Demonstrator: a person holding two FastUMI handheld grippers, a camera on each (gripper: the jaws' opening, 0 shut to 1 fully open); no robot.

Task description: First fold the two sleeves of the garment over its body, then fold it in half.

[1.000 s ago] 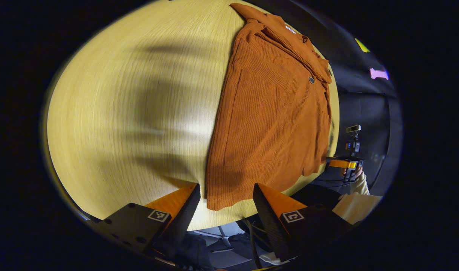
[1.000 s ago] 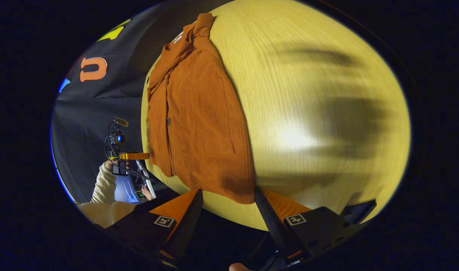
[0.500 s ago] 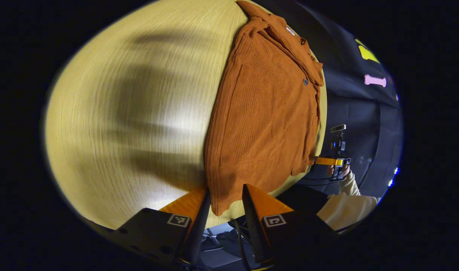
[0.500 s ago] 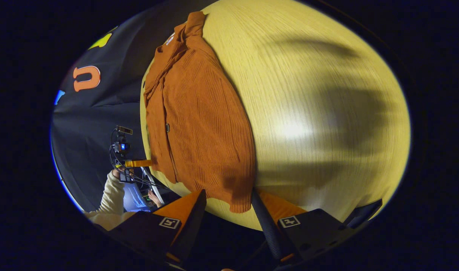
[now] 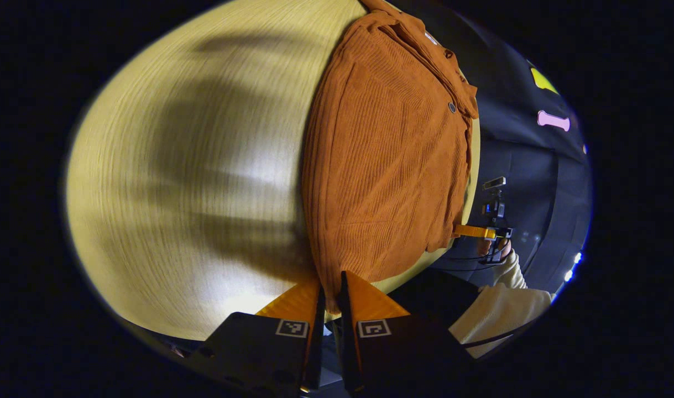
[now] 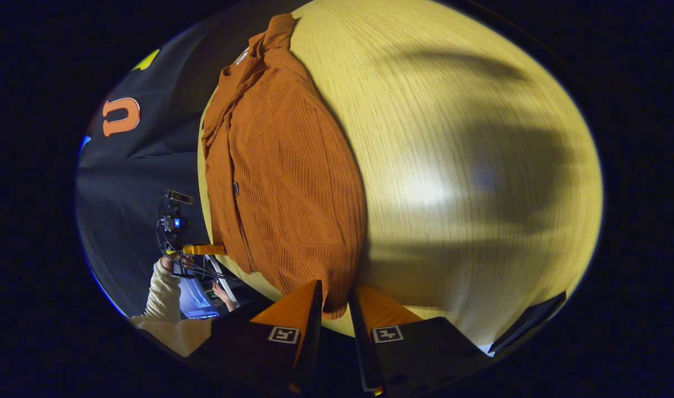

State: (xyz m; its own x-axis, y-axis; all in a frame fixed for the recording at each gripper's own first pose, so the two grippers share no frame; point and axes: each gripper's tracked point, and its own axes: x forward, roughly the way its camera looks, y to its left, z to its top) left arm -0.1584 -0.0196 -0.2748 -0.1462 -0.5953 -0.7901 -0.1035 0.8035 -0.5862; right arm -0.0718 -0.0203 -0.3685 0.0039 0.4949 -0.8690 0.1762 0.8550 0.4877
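1. The garment (image 5: 386, 166), a rust-orange ribbed knit with a collar and buttons, lies flat on the pale wooden tabletop (image 5: 193, 166). Its collar points toward the far edge and its hem toward the near edge.
2. In the left gripper view, the left tool (image 5: 330, 296) sits at the near edge of the tabletop. Its two fingers are drawn almost together, with a corner of the garment's hem pinched in the narrow gap between them.
3. In the right gripper view, the right tool (image 6: 334, 301) is at the near edge as well. Its fingers stand close on either side of the other hem corner; the cloth hangs between them, but a slight gap shows, so it cannot be told whether both fingers press on it.
4. In the right gripper view the garment (image 6: 281, 166) lies along the left part of the tabletop (image 6: 469, 166), close beside the dark booth wall.
5. No sleeve sticks out past the garment's body on either side.
6. Soft shadows fall across the bare wood beside the garment.
7. Farther off in each view, a cream sleeve (image 5: 508, 271) and the person's hand holding the other tool can be seen near the tabletop's edge.
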